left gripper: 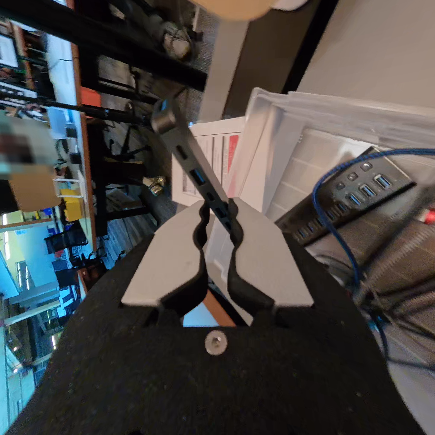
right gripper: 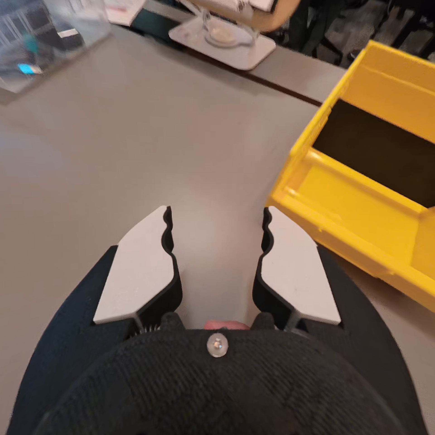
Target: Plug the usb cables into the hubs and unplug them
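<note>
In the left wrist view, the left gripper (left gripper: 219, 211) is clenched on one end of a slim dark grey hub with a row of ports along its edge (left gripper: 188, 162), which rises toward the upper centre of the frame, lifted clear of any surface. Only the tips pinch it, so it could pivot or slip when a plug is pushed in. Farther right, a larger black multi-port hub (left gripper: 348, 200) lies in a clear plastic bin (left gripper: 282, 122), with a blue braided cable (left gripper: 334, 211) looped over it. In the right wrist view, the right gripper (right gripper: 217, 226) is released and empty above the grey table (right gripper: 141, 153); a yellow plastic bin (right gripper: 341, 211) sits right of it.
</note>
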`<action>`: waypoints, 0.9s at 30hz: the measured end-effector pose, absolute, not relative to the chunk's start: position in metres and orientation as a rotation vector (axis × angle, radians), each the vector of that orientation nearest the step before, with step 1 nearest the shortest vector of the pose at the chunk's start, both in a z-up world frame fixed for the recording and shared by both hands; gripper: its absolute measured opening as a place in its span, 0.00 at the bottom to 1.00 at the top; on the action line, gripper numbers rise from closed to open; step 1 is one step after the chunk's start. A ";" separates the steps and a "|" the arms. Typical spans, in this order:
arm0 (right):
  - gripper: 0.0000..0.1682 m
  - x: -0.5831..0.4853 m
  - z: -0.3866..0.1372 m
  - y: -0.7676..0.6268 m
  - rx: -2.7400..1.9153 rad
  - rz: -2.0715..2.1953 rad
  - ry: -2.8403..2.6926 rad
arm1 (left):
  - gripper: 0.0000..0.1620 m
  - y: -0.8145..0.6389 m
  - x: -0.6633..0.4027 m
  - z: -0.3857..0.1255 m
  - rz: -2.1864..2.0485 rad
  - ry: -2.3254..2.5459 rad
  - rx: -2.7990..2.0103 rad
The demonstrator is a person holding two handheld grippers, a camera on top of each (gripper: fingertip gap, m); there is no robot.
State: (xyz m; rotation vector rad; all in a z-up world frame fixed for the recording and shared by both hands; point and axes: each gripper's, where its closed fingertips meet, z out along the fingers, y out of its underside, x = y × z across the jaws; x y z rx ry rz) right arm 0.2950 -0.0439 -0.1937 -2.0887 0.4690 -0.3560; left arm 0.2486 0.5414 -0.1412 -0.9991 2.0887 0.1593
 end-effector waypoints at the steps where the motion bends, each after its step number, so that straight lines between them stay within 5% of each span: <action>1: 0.44 0.293 -0.189 -0.035 -2.059 -0.340 0.453 | 0.10 0.537 0.241 -0.124 0.157 2.064 -1.005; 7: 0.44 0.274 -0.179 0.008 -2.068 -0.309 0.295 | 0.07 0.524 0.205 -0.092 -0.030 1.912 -1.117; 17: 0.44 0.250 -0.179 0.004 -2.118 -0.342 0.226 | 0.07 0.529 0.205 -0.170 -0.008 2.215 -1.175; 27: 0.44 0.266 -0.180 -0.028 -2.110 -0.363 0.331 | 0.07 0.507 0.212 -0.135 -0.096 2.235 -1.229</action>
